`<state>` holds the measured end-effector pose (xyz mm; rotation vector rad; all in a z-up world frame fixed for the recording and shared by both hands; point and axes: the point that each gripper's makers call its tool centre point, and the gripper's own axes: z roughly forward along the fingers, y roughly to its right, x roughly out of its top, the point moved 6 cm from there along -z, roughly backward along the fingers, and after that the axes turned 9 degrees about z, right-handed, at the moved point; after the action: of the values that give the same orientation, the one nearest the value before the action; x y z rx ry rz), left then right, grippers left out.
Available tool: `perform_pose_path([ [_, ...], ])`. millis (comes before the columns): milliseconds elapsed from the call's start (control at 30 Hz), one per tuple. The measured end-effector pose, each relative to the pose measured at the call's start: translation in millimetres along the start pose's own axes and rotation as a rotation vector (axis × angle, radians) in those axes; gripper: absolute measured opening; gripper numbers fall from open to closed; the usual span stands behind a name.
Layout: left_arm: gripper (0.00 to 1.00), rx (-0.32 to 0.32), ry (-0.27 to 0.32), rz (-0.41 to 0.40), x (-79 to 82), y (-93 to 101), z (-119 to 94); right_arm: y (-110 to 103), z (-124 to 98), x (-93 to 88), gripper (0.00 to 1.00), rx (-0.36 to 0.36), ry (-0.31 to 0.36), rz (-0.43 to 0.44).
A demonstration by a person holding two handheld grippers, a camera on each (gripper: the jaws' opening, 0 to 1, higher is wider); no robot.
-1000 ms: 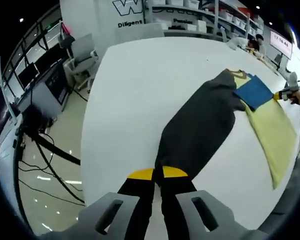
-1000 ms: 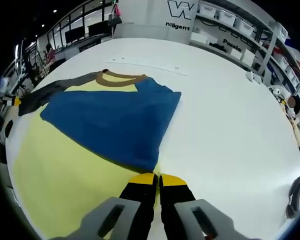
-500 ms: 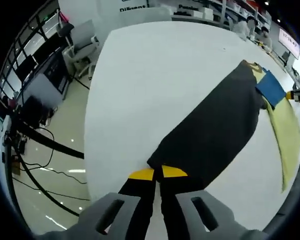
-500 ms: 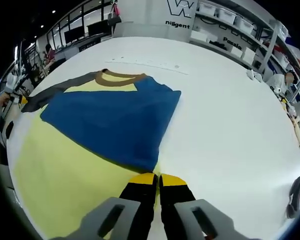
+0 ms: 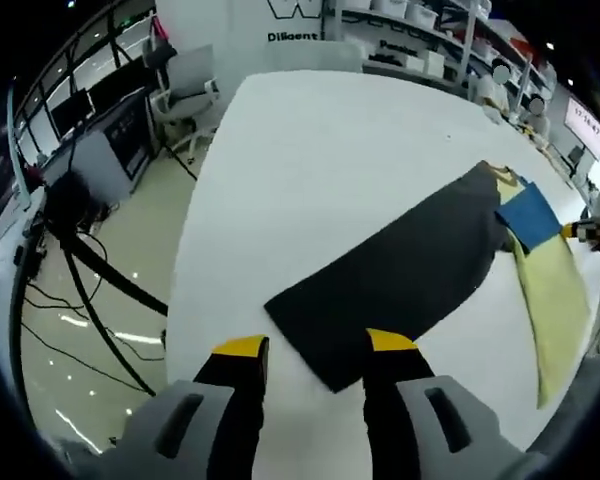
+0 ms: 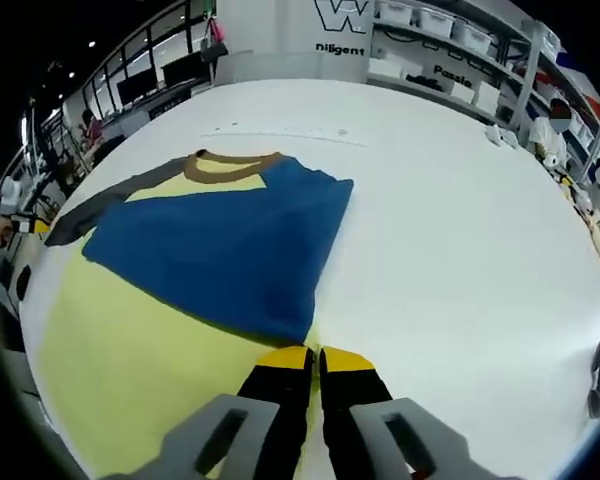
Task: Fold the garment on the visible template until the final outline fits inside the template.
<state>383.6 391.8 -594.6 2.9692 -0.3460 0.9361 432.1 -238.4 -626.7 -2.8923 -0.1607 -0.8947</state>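
— How far along?

— The colour-block cloth garment [image 6: 180,290] lies on the white table [image 6: 450,230]: blue sleeve [image 6: 230,245] folded in, dark grey sleeve [image 5: 390,285] flat, unfolded.

— Tongs?

— My left gripper [image 5: 315,352] spread, empty; my right gripper [image 6: 310,360] pressed together, seemingly pinching blue cloth.

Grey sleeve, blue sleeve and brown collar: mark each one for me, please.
grey sleeve [image 5: 400,285], left gripper view, middle of the flat dark panel.
blue sleeve [image 6: 235,250], right gripper view, centre of the folded-over blue panel.
brown collar [image 6: 230,163], right gripper view, front band of the neckline.
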Motion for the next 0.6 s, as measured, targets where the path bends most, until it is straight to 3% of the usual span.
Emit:
perform_pose_path([
  [300,0.39,0.041,-0.015,-0.201,-26.4,8.9,8,-1,-1,-0.2,0.0,0.001,-0.001,0.003],
  [433,0.31,0.054,0.01,-0.217,-23.8,7.6,8,-1,-1,-0.5,0.0,0.002,0.003,0.008],
  [533,0.12,0.038,-0.005,-0.24,-24.9,12.7,11,-2,-1,-0.5,0.0,-0.001,0.004,0.008],
  [600,0.09,0.071,0.0,-0.204,-24.4,13.1,11,-2,-1,-0.4,0.0,-0.004,0.003,0.004],
])
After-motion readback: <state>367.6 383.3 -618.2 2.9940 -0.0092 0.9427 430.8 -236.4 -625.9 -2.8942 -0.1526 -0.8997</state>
